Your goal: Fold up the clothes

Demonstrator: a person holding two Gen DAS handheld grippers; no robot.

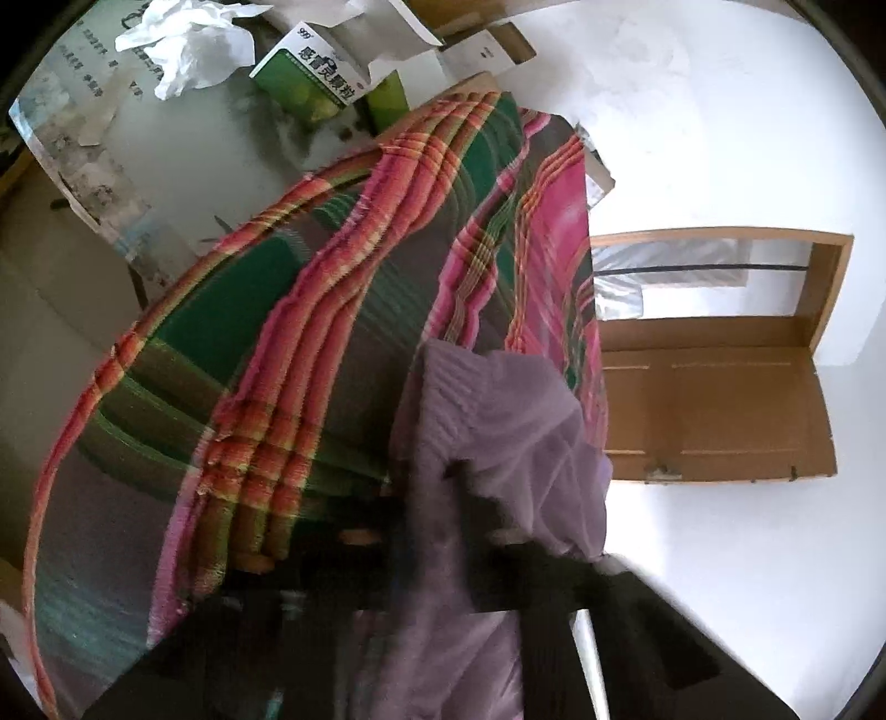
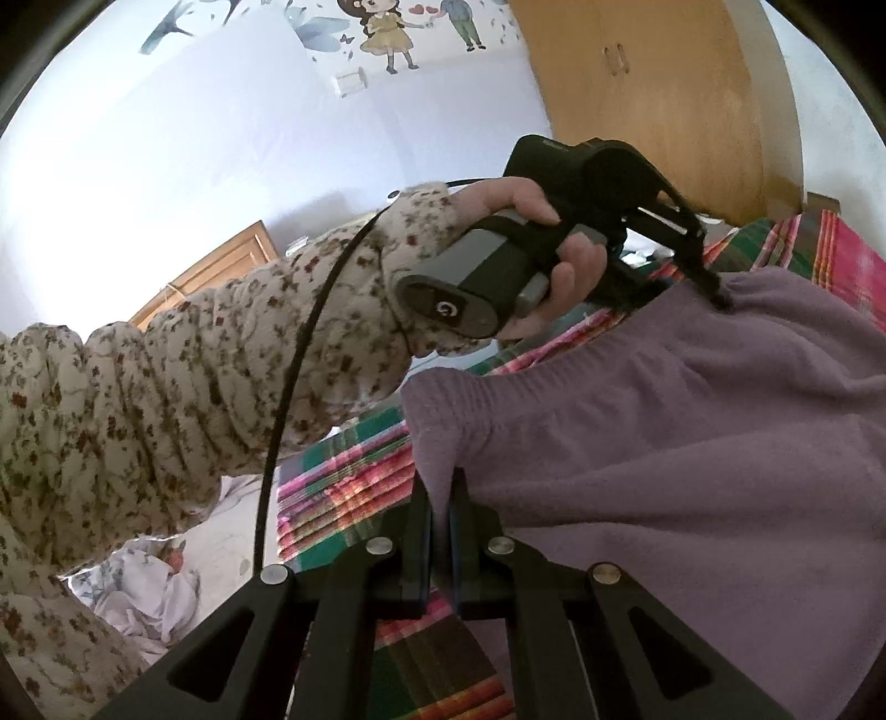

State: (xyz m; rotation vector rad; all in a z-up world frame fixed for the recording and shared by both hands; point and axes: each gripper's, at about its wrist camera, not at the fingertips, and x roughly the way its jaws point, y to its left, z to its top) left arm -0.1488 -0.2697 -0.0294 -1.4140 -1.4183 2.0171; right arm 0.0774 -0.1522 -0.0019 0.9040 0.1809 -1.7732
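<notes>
A purple knit garment [image 2: 664,443] with a gathered elastic edge is held up over a plaid bed sheet [image 2: 343,487] of pink, green and orange. My right gripper [image 2: 441,498] is shut on the garment's near corner. A hand [image 2: 576,260] in a floral sleeve [image 2: 221,360] holds my left gripper [image 2: 714,288], which pinches the far corner of the same edge. The left wrist view is blurred. There the garment [image 1: 498,399] hangs over my left gripper [image 1: 476,498], hiding most of its dark fingers, with the sheet [image 1: 332,332] behind.
A green medicine box [image 1: 310,72] and crumpled tissue [image 1: 188,44] lie beyond the sheet. A wooden door [image 1: 714,410] stands in the white wall. A wooden wardrobe [image 2: 653,99] is behind the left gripper. White bedding [image 2: 149,598] lies low at the left. A black cable [image 2: 288,387] crosses the sleeve.
</notes>
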